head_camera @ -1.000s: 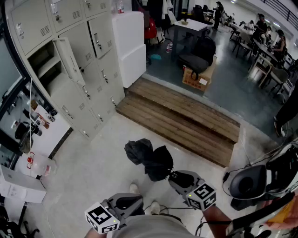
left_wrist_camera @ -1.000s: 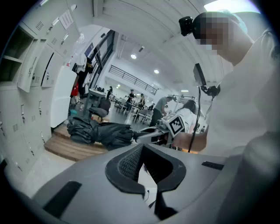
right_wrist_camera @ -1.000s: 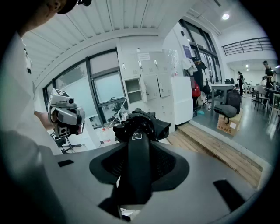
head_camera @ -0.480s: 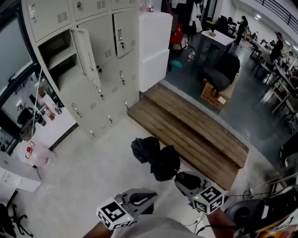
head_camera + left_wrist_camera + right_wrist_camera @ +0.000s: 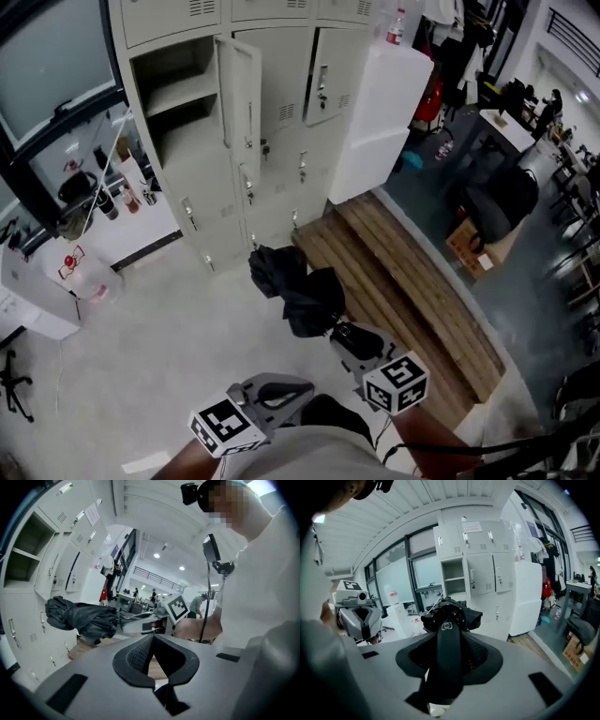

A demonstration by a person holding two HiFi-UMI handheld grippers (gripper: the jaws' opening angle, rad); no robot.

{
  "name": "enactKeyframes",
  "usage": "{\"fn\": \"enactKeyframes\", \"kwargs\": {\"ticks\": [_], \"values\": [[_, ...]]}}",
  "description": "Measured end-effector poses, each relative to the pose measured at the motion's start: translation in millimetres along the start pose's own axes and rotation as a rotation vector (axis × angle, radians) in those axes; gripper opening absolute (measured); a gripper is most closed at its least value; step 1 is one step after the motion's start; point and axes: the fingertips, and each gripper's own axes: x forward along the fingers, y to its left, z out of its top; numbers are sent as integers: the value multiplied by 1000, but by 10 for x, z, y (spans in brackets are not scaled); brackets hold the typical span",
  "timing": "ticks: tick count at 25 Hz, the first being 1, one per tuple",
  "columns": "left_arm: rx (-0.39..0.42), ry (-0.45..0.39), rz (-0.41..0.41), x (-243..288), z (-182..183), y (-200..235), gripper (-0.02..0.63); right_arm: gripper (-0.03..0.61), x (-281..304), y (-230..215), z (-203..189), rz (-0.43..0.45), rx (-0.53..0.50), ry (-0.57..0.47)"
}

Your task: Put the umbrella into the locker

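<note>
From the head view, the right tongs (image 5: 341,330) hold the black folded umbrella (image 5: 298,289) out over the pale floor (image 5: 159,347), just short of the grey lockers (image 5: 281,122). One locker compartment (image 5: 178,89) stands open with its door (image 5: 240,94) swung out, and a wooden platform (image 5: 412,281) lies to the right. The left tongs (image 5: 292,386) hang lower, apart from the umbrella. In the left gripper view, the jaws seem to meet at their tips with nothing between them, though the angle is poor; the umbrella shows beyond, in front of the lockers. In the right gripper view, the jaws are clamped on the umbrella's black handle (image 5: 449,663), its bunched canopy pointing toward the open compartment.
</note>
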Motion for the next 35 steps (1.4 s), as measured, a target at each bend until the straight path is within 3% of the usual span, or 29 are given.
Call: {"fn": "enactKeyframes", "kwargs": {"ticks": [8,14,18,25,35], "values": [[-76,-53,136,43,389,914,11,153,1406,-139,739,152,-108,-42],[-126,-111,145,254,922,1440,11,153,2258,-255,1307,237,-141,-66],[-123,-107,142,372,1039,1668,9,153,2789,-236,1441,282,-152,-42],[-160,-164,127,144,1206,2146,11,153,3644,-214,1742,243,-135,-37],[-128,-143,40,-753,1375,2908,11,153,4776,-164,2360,71,-69,-84]]}}
